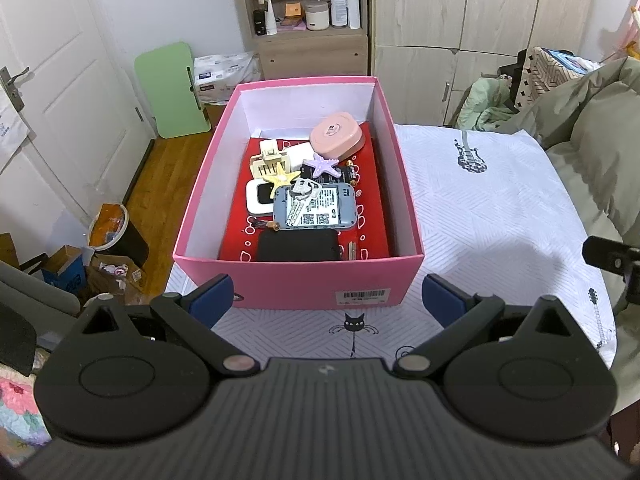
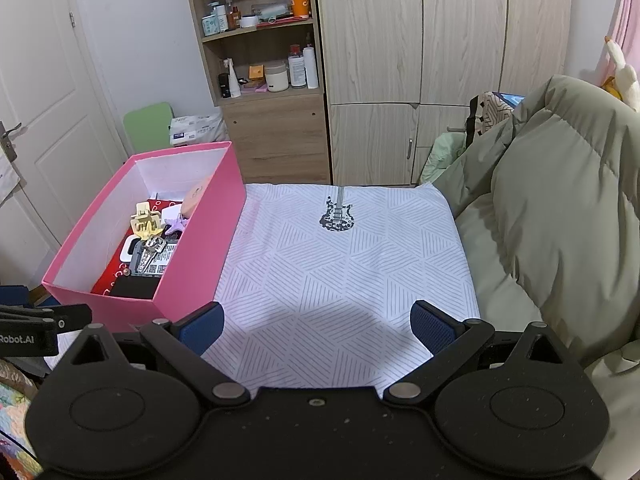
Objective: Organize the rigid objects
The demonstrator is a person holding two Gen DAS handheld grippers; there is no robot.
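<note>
Left wrist view: my left fingers (image 1: 326,300) are spread wide, nothing between them. The pink box (image 1: 280,280) sits straight ahead, its near wall just past the blue pads (image 1: 210,298) and centred in the gap. It stands on a white patterned cloth (image 1: 500,216); I can't tell what carries the cloth. Inside the box, on a red liner (image 1: 372,236), nearest to farthest from my fingertips: a black case (image 1: 298,245) against the near wall, a blue-grey device (image 1: 326,210) with a bunch of keys (image 1: 300,200) lying on it, a small white device (image 1: 258,196) left of that, a yellow starfish (image 1: 285,178), a cream hair claw (image 1: 268,162), a purple starfish (image 1: 320,164), then a pink rounded case (image 1: 336,140) at the far end. A cat print (image 1: 353,326) on the cloth lies between my fingers. Part of the other gripper shows at the right edge.

Right wrist view: my right fingers (image 2: 316,328) are also wide apart and empty. Bare cloth (image 2: 340,280) runs ahead of them, with a guitar print (image 2: 337,214) farther out along the centre line. The pink box (image 2: 208,248) is ahead and left of my left pad (image 2: 202,334), its near corner close beside it. Hair claw (image 2: 143,218), keys (image 2: 152,250) and black case (image 2: 134,286) show over its rim. An olive quilt (image 2: 560,208) lies right of my fingers.
</note>
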